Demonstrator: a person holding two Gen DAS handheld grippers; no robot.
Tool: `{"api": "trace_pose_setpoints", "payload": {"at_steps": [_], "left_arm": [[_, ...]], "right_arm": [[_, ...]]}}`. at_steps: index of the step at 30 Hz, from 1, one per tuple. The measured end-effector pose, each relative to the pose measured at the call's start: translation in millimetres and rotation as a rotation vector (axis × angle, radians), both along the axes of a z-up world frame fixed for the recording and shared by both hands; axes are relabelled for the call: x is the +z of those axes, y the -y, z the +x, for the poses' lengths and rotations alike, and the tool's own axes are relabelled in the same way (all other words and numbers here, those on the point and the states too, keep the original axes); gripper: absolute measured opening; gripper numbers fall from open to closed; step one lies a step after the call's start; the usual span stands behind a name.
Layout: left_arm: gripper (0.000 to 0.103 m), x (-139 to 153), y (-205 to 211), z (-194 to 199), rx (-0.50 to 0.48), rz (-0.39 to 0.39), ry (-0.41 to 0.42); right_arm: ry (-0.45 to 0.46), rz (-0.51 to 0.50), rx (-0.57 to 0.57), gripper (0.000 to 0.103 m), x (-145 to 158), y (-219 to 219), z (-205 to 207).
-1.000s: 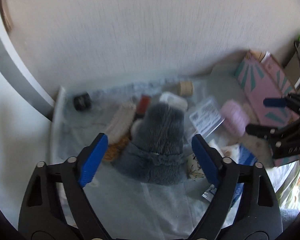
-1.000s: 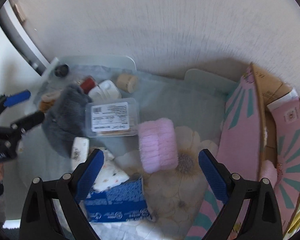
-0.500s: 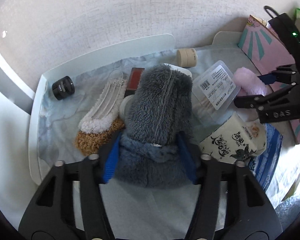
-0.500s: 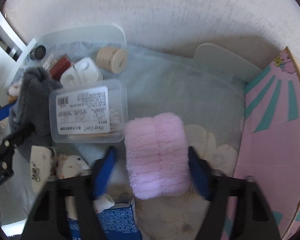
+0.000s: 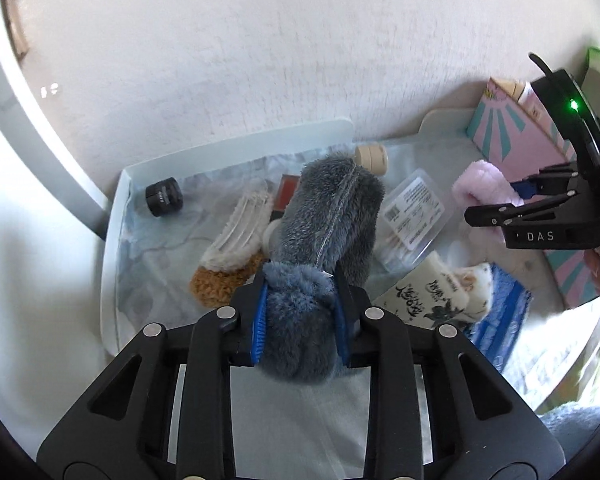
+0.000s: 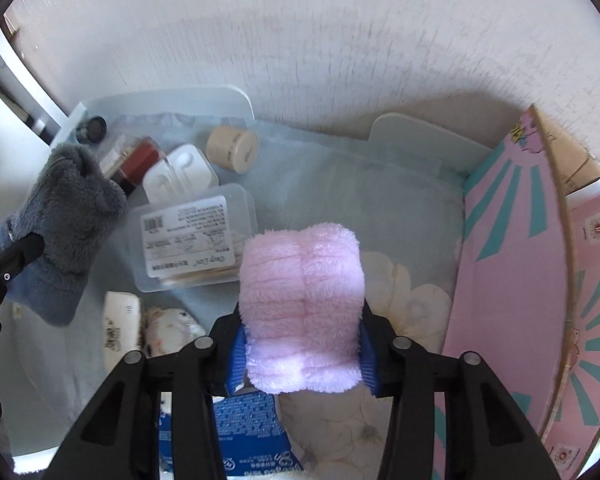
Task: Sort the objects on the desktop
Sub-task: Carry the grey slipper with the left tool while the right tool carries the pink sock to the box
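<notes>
My left gripper is shut on a grey fluffy pouch, lifted a little over the clutter; the pouch also shows in the right wrist view. My right gripper is shut on a pink fluffy roll, held above the flowered cloth; the roll also shows in the left wrist view. Under them lie a clear cotton-swab box, a white earphone case, a beige round jar, a black jar and a brown-and-white fluffy clip.
A pale tray rim stands against the white wall. A pink and teal cardboard box stands at the right. A blue tissue pack, a white tissue packet and a small plush toy lie near the front.
Both grippers moved in and closed: the left on the grey pouch, the right on the pink roll. Both items now sit between the blue pads, lifted slightly.
</notes>
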State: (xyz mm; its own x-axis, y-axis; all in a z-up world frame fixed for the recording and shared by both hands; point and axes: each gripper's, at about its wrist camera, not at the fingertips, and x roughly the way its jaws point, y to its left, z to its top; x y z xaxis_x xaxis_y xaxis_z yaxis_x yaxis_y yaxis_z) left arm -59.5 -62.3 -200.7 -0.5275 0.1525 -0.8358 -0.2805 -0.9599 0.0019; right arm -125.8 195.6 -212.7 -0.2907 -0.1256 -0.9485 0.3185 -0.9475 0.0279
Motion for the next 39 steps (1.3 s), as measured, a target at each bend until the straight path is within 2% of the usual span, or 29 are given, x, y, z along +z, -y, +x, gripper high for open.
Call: {"api": "trace_pose_setpoints", "payload": {"at_steps": [7,11,20,28,39], "left_arm": [[0.022,22.4,5.2,-0.6,0.034,-0.003,-0.001],[0.022,35.7,9.2,-5.1,0.06,0.04,0.009],[0.022,84.8,-2.0,-15.0,0.037,0.086,-0.065],[0.022,128.0,-44.6,-31.3,-0.056,0.116,-0.117],[0.022,157.6,-145.3,-56.7,-0.219,0.183,-0.113]], "right_arm": [[-0.007,-0.049,-0.003,0.042,22.8,-3.3,2.1],[-0.022,-0.061,0.01,0.042,35.4,-1.6,2.7],[-0.081,-0.091,0.013,0.042,78.2,-10.3,16.5],[-0.131,-0.096,-0.055,0.042,110.3,-50.8,28.3],[-0.143,-0.061,-0.185,0.042,114.0,-119.5,52.2]]}}
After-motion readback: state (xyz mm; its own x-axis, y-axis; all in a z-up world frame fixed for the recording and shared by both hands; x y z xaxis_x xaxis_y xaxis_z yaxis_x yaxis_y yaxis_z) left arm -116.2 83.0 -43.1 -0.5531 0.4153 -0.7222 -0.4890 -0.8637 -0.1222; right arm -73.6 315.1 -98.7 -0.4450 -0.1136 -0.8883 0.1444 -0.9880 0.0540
